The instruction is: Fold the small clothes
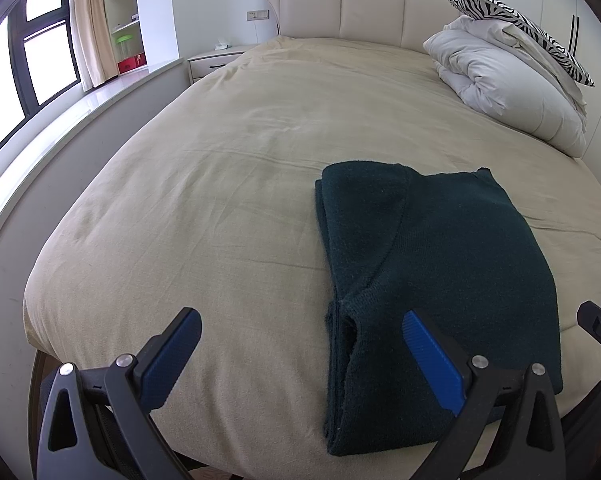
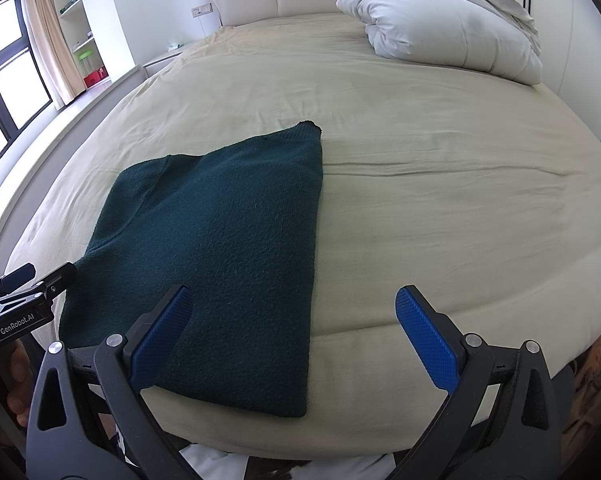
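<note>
A dark green knitted sweater [image 1: 428, 264] lies folded into a long rectangle on the beige bed sheet [image 1: 204, 184], near the foot edge of the bed. The left gripper [image 1: 302, 352] hovers just off that edge with its 2 blue-padded fingers [image 1: 432, 356] spread wide and holding nothing; its right finger sits over the near left part of the sweater, where a folded sleeve edge makes a ridge, and its left finger is over bare sheet. Whether the right finger touches the knit cannot be told. The right gripper [image 2: 292, 320] is likewise spread wide and empty, set just to the right of the left one: its left finger [image 2: 160, 340] overlaps the near edge of the sweater [image 2: 220, 232], and its right finger is over bare sheet [image 2: 440, 184], well clear of the garment. From the right gripper the sweater stretches ahead and to the left, its far corner pointing toward the headboard. The left gripper [image 2: 16, 304] shows at the left edge of the right wrist view, with a hand [image 2: 4, 376] around its handle; the tip of the right gripper [image 1: 600, 324] shows at the right edge of the left wrist view. Far ahead of both, to the right, a white folded duvet [image 1: 508, 84] is piled with a zebra-print pillow [image 1: 516, 20] on top, against the cream padded headboard [image 1: 352, 4]. Far ahead to the left stand a bedside table [image 1: 216, 60], a curtain [image 1: 86, 20] and a window [image 1: 40, 52].
</note>
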